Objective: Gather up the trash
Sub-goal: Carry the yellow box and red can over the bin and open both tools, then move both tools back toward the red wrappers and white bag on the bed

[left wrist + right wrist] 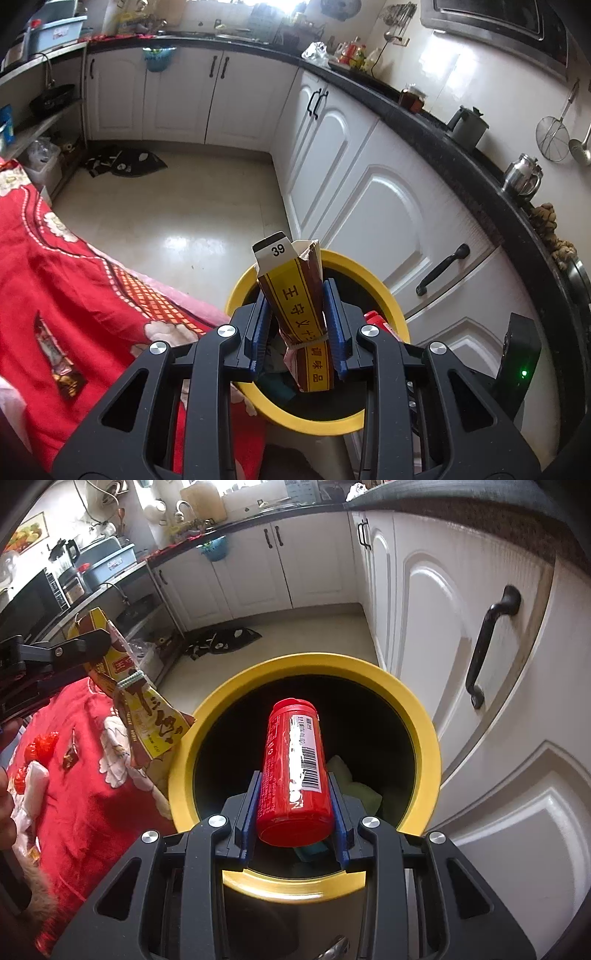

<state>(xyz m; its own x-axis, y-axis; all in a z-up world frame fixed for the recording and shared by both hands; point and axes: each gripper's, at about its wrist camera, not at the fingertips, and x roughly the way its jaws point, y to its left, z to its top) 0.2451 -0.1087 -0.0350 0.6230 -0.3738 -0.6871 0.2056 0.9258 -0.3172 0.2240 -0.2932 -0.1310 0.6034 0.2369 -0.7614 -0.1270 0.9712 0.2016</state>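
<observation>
Blue pads [334, 314] of the left gripper [299, 325] are pinching a brown and yellow seasoning packet [295, 306], which is standing upright between them with a rubber band [306, 341] around its lower part. The packet is hanging over the near edge of the yellow-rimmed bin [373, 280]. From the right wrist view, the same packet [147, 716] is dangling just beside the bin's left rim, above the red cloth [81, 775].

The right gripper [293, 808] is clamping a red plastic bottle [291, 768] between its blue pads, with the bottle pointing away over the open mouth of the bin [417, 716]. Pale green and teal scraps [354, 786] are lying inside the dark bin.

A dark candy wrapper [61, 363] is resting on the red flowered cloth [74, 288] to the left. White cabinet doors [369, 177] with black handles are curving around behind the bin, under a black countertop [461, 147].
</observation>
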